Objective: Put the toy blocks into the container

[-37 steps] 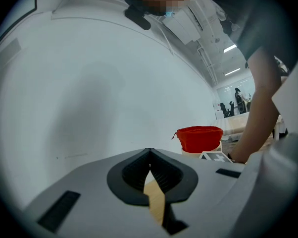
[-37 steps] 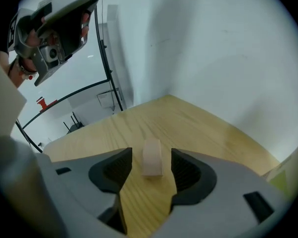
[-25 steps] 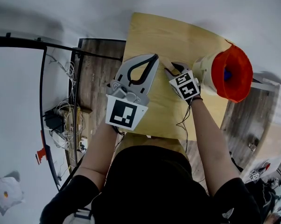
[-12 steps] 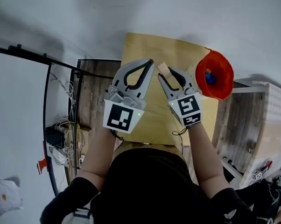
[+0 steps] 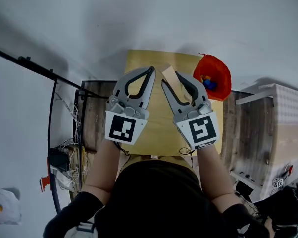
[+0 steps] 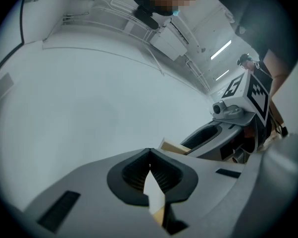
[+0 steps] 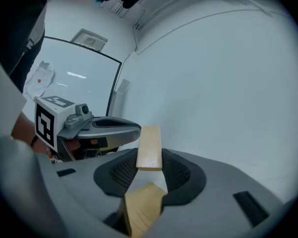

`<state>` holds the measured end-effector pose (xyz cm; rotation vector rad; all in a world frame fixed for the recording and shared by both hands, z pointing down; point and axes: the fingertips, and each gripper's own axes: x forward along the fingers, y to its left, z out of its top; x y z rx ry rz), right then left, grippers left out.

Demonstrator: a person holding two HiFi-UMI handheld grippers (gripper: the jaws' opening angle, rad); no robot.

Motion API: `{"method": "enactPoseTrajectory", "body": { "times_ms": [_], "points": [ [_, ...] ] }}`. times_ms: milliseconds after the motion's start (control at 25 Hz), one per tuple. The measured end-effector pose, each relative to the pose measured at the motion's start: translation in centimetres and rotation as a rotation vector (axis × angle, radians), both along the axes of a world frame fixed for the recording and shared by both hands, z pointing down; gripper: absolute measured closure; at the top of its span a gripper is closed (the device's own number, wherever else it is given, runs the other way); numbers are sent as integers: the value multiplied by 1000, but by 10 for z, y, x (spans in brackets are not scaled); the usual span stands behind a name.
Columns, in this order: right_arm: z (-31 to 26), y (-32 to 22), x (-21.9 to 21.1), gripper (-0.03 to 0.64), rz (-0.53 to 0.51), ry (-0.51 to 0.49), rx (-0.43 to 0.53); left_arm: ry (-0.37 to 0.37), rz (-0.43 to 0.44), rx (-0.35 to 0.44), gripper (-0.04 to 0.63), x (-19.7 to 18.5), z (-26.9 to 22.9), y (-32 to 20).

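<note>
The left gripper [image 5: 151, 71] and the right gripper [image 5: 173, 81] are held side by side above the wooden table [image 5: 156, 129], both pointing toward 12 o'clock in the head view. In the left gripper view, the left gripper [image 6: 149, 155] has its ribbed pads pressed together at the tips with nothing between them. The right gripper [image 7: 150, 163] is clamped on a pale wooden block [image 7: 150, 148], a flat rectangular piece that sticks out past the jaw tips. In the head view this wooden block [image 5: 168, 74] projects toward 11 o'clock from the right gripper's jaws, just beside the left gripper's tips. The orange container [image 5: 224, 69] sits at the table's far right corner, at about 2 o'clock from the right gripper and apart from it, its opening tilted toward the camera. Inside it lie some small toy blocks [image 5: 207, 83], blue and other colours, too small to tell apart clearly.
</note>
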<state>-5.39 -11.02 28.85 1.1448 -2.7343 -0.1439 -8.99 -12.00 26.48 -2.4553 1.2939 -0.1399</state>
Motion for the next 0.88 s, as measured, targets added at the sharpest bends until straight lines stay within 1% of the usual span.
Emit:
{"method": "enactPoseTrajectory", "body": {
  "times_ms": [160,320,480,600,680,880],
  "points": [
    [0,9,14,457,31,-12,-19,3,14,14,584,11,-6,9],
    [-2,14,36,457,77,-3,6,-5,48,22,584,30,-9,14],
    [-6,16,66,457,144,-10,12,-8,96,25,584,56,-10,15],
    [-5,19,91,457,197,14,23,1,135,15,584,80,-9,16],
    [-5,21,109,457,233,13,19,4,166,15,584,97,-9,17],
    [-7,25,139,457,277,2,23,-9,219,4,584,129,-6,17]
  ]
}}
